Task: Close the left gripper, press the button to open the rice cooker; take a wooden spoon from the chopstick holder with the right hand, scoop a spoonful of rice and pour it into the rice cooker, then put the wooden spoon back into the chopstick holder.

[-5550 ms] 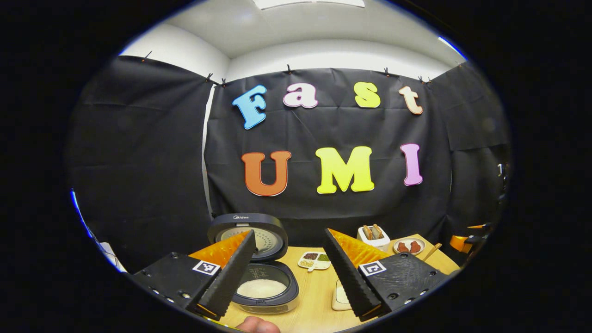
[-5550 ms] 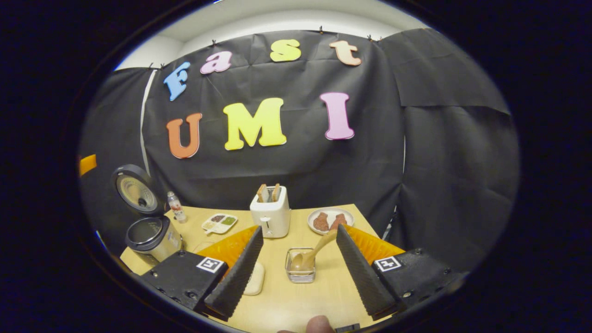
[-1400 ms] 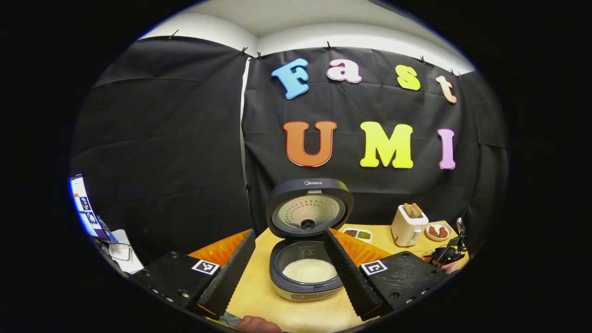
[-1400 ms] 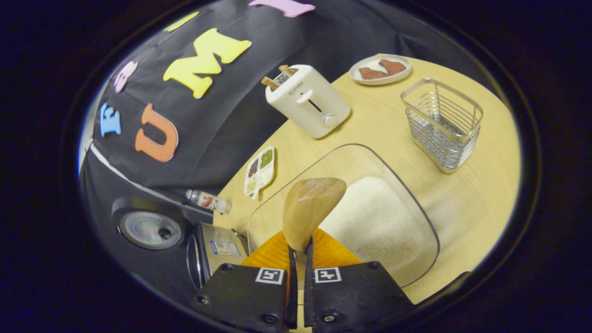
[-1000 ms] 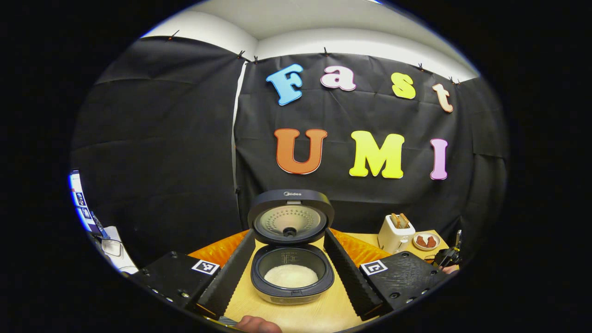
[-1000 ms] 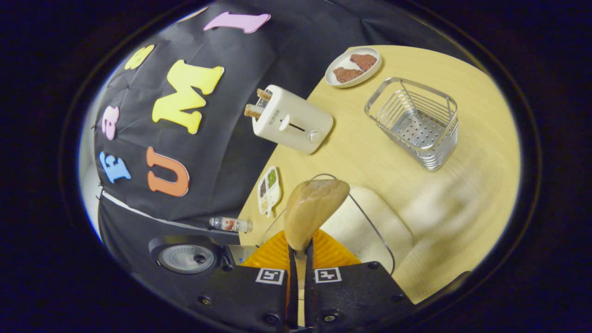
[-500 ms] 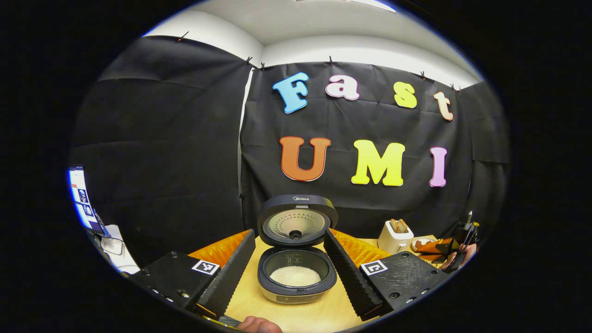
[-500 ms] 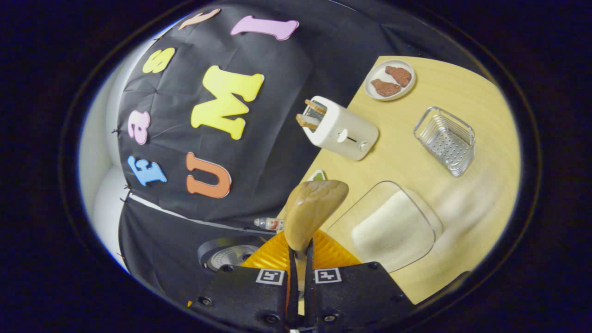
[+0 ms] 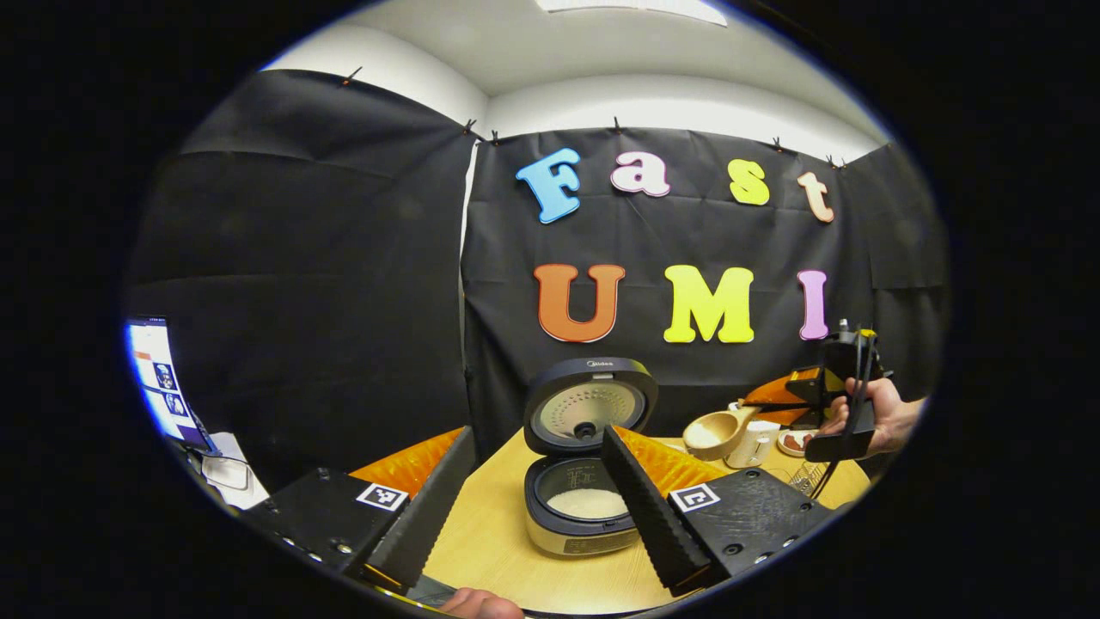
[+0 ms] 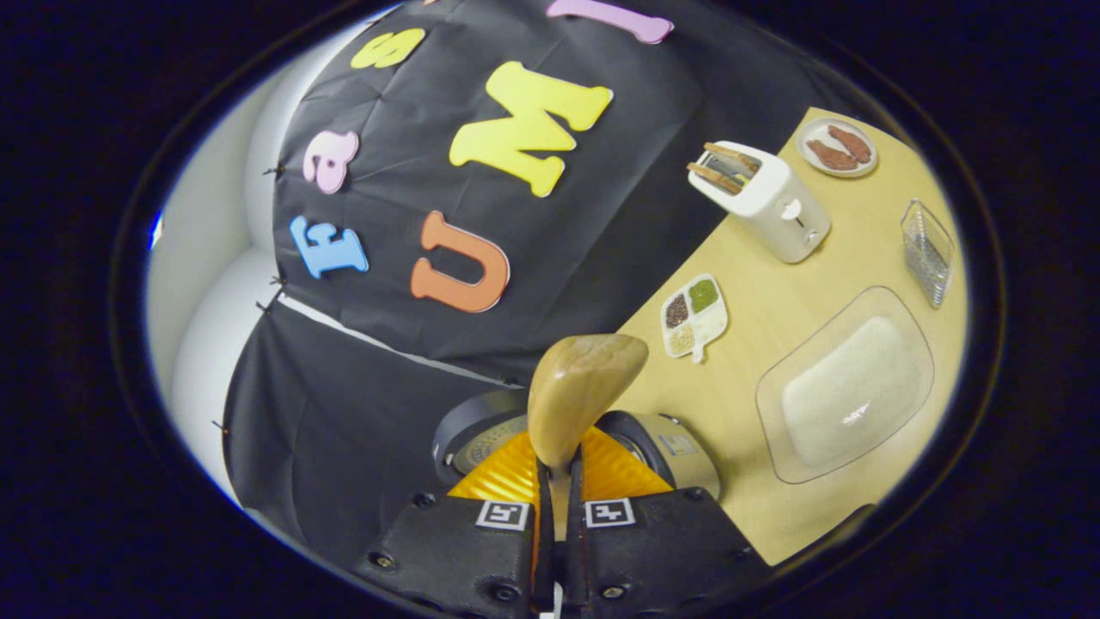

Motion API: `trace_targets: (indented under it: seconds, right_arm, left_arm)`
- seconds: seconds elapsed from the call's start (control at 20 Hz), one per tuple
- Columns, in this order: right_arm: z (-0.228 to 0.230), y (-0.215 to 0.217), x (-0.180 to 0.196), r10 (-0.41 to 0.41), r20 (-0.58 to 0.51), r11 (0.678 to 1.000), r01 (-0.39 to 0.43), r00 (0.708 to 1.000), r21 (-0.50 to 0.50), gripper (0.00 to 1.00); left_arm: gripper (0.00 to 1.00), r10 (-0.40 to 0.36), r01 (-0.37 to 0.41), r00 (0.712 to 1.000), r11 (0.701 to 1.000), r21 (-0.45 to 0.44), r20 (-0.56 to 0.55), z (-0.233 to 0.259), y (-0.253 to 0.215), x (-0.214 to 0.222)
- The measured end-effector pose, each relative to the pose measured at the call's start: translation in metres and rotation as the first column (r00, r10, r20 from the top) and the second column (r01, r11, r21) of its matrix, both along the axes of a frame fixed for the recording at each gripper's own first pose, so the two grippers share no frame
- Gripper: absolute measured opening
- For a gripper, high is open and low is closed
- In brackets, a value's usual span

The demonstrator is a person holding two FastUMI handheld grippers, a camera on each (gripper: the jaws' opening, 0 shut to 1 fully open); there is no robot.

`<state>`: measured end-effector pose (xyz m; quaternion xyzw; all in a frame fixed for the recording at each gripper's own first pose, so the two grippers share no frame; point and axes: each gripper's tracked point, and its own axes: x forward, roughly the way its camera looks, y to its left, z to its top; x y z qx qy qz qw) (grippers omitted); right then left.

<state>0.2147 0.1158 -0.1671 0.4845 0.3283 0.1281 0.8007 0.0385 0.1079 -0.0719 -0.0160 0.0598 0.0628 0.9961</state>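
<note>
Fingers of the right gripper are clenched on the handle of the light-brown wooden spoon, both pads pressing it, the bowl standing up ahead of them. Half a second ago the glass dish of white rice lay directly beyond the spoon; now the dish sits off to the side on the pale wooden bench, and the dark round rice cooker with its raised lid lies just past the spoon. In the left gripper view the spoon hangs in the air right of the cooker, its bowl carrying what looks like rice, held out by the right gripper in a hand.

So the scoop appears done and the carry is nearly over; judging from this, tipping the spoon over the open pot comes next, and a level bowl until then should keep grains from spilling.

The left gripper is released, its black fingers spread either side of the cooker, touching nothing. The wire chopstick holder waits empty at the bench's far edge, beside the white toaster.
</note>
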Motion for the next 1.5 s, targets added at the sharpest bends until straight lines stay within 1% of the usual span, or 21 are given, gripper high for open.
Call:
trace_targets:
  seconds: [0.1,0.25,0.3,0.35,0.4,0.5,0.65,0.8,0.95,1.1,1.3,1.5]
  right_arm:
    - [-0.005,0.036,0.009,0.040,0.009,0.999,-0.040,0.999,-0.016,0.10]
    - [-0.023,0.067,0.021,0.050,0.005,0.997,-0.050,0.999,-0.050,0.10]
    - [-0.029,0.074,0.024,0.056,0.009,0.995,-0.055,0.998,-0.085,0.11]
    - [-0.034,0.080,0.026,0.063,0.018,0.990,-0.060,0.998,-0.131,0.10]
    - [-0.040,0.084,0.030,0.073,0.028,0.980,-0.066,0.997,-0.187,0.10]
    - [-0.045,0.093,0.034,0.105,0.064,0.948,-0.080,0.992,-0.308,0.11]
    - [-0.049,0.106,0.033,0.171,0.111,0.884,-0.103,0.979,-0.456,0.11]
    - [-0.047,0.113,0.034,0.214,0.143,0.822,-0.099,0.966,-0.561,0.10]
    - [-0.045,0.115,0.036,0.266,0.165,0.744,-0.093,0.950,-0.662,0.11]
    - [-0.043,0.120,0.037,0.316,0.194,0.670,-0.073,0.929,-0.739,0.11]
    - [-0.028,0.125,0.036,0.390,0.239,0.560,-0.023,0.889,-0.828,0.11]
    - [-0.015,0.130,0.036,0.442,0.267,0.485,0.023,0.856,-0.874,0.11]
  left_arm:
    - [0.95,0.004,-0.004,1.000,1.000,-0.012,0.012,0.000,0.008,-0.005]
    - [0.96,0.019,-0.019,1.000,0.999,-0.026,0.004,-0.005,0.021,-0.012]
    - [1.00,0.022,-0.022,1.000,0.999,-0.031,0.003,-0.005,0.024,-0.014]
    - [1.00,0.021,-0.021,1.000,0.999,-0.036,0.003,-0.006,0.027,-0.017]
    - [0.95,0.019,-0.019,1.000,0.999,-0.038,0.000,-0.008,0.029,-0.021]
    - [0.95,0.021,-0.022,1.000,0.999,-0.037,-0.018,-0.016,0.037,-0.026]
    - [0.95,0.026,-0.027,0.999,0.999,-0.032,-0.040,-0.024,0.047,-0.033]
    - [0.95,0.046,-0.048,0.998,0.998,-0.047,-0.046,-0.029,0.060,-0.037]
    - [0.95,0.072,-0.075,0.996,0.995,-0.059,-0.057,-0.038,0.066,-0.040]
    - [0.95,0.083,-0.090,0.994,0.992,-0.089,-0.072,-0.047,0.065,-0.044]
    - [0.95,0.089,-0.096,0.993,0.990,-0.103,-0.072,-0.050,0.065,-0.044]
    - [0.95,0.090,-0.098,0.992,0.991,-0.096,-0.084,-0.057,0.065,-0.045]
